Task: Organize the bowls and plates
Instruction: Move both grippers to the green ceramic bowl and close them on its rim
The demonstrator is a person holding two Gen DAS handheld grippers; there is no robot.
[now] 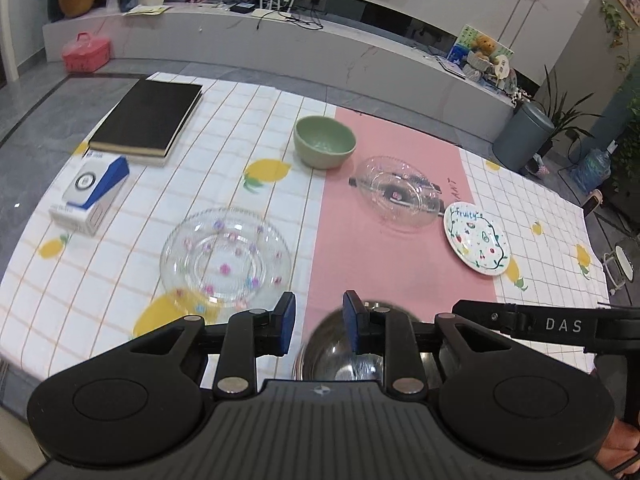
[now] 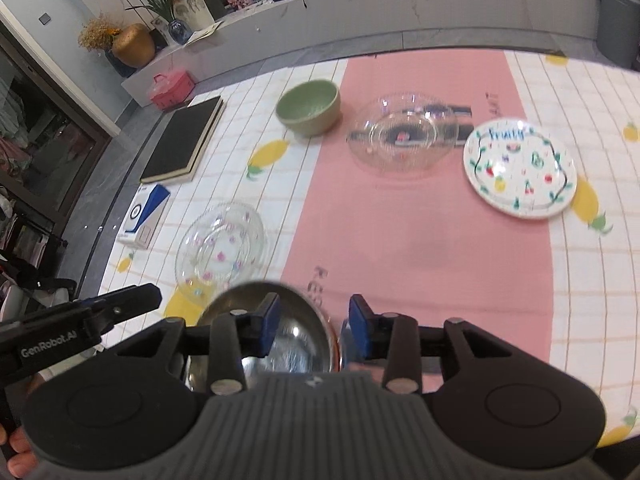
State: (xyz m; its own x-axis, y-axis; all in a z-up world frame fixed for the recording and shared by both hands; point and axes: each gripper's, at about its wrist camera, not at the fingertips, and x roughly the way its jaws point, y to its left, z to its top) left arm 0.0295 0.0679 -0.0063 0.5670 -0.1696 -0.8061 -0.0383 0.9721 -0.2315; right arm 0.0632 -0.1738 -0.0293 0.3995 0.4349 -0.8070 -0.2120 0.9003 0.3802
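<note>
While both the left gripper (image 1: 319, 326) and right gripper (image 2: 313, 326) hover spread and empty over the steel bowl (image 2: 288, 336), straddle its near rim squarely before pinching.

black claw (image 1: 319, 330), blue pads (image 1: 289, 322)

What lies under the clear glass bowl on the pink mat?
Through the clear glass bowl a dark flat object shows, jutting out toward the fruit plate. What it is cannot be told.

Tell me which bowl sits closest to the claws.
The steel bowl, right under both claws; the green bowl and glass bowl sit farther back.
</note>
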